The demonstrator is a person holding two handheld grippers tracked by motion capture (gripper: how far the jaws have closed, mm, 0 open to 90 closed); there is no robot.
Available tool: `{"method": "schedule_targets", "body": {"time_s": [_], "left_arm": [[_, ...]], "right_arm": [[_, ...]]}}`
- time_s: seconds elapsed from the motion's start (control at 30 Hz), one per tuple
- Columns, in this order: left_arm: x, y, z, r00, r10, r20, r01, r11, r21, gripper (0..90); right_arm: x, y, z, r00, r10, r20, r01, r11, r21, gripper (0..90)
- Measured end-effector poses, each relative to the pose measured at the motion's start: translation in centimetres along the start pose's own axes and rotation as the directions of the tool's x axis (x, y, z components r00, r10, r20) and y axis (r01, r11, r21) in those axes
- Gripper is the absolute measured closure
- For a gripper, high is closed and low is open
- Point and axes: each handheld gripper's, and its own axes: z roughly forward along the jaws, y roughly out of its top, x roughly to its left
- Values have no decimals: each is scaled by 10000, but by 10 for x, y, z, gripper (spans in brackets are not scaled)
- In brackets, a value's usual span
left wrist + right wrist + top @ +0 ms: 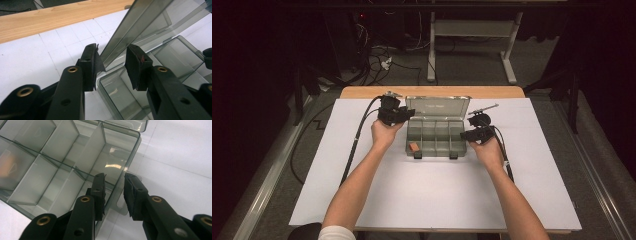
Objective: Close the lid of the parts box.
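A clear grey compartment box lies open on the white sheet, its lid standing up at the back. A small orange piece sits in the front left compartment and shows as a blur in the right gripper view. My left gripper is at the box's back left corner. Its jaws stand apart around the lid's side edge, left gripper open with a gap showing. My right gripper straddles the box's right wall, one jaw inside and one outside; the right gripper is open.
The white sheet covers most of the wooden table, with bare room in front of the box and on both sides. Both forearms reach in from the bottom. Cables and a desk frame lie on the floor behind.
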Motion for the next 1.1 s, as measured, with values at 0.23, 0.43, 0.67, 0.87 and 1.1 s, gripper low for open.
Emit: {"method": "schedule_targets", "body": {"time_s": [0.23,0.43,0.67,0.87,1.1], "left_arm": [[-1,-2,-2,10000,-57,26,57,10000,-2,618],[0,-4,-2,9999,-143,91,143,9999,-34,621],[0,-8,-1,9998,-114,137,113,9999,60,622],[0,-10,-1,9998,-134,170,131,9998,125,623],[2,-11,1,9998,-103,178,99,9997,207,627]], "right_arm": [[0,0,0,10000,6,21,-5,10000,-30,709],[0,-1,0,10000,-57,33,57,9999,-83,709],[0,-2,0,9999,-116,27,117,9999,-109,710],[1,-3,0,9996,-260,68,261,9995,-197,711],[1,-3,0,9994,-349,69,351,9991,-220,711]]}}
